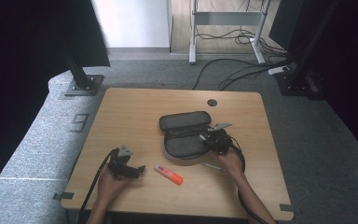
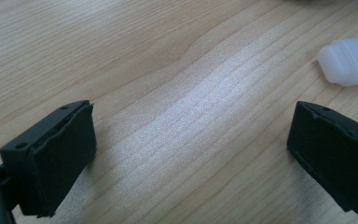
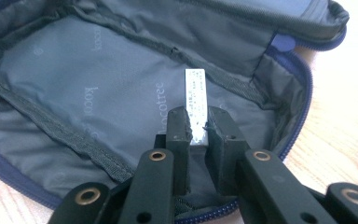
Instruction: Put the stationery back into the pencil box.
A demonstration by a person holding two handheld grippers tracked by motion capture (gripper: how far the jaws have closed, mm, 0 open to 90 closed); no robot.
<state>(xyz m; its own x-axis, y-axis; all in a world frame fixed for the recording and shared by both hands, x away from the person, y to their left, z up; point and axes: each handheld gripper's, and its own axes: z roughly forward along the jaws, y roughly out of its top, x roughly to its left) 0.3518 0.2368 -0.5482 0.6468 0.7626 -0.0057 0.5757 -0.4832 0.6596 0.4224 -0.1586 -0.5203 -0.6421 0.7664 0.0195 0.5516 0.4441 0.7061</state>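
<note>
A dark pencil case lies unzipped and spread flat in the middle of the table. In the right gripper view its grey printed lining and blue zip edge are close below. My right gripper hangs over the case's right half, shut on a thin white labelled stick that points into the lining. My left gripper rests low on the table at the front left, jaws wide open with bare wood between them. An orange marker with a white cap lies just right of it.
A thin pale pen lies on the wood by the right hand, just in front of the case. The wooden table has a cable hole at the back. Stand feet and cables sit on the grey carpet beyond.
</note>
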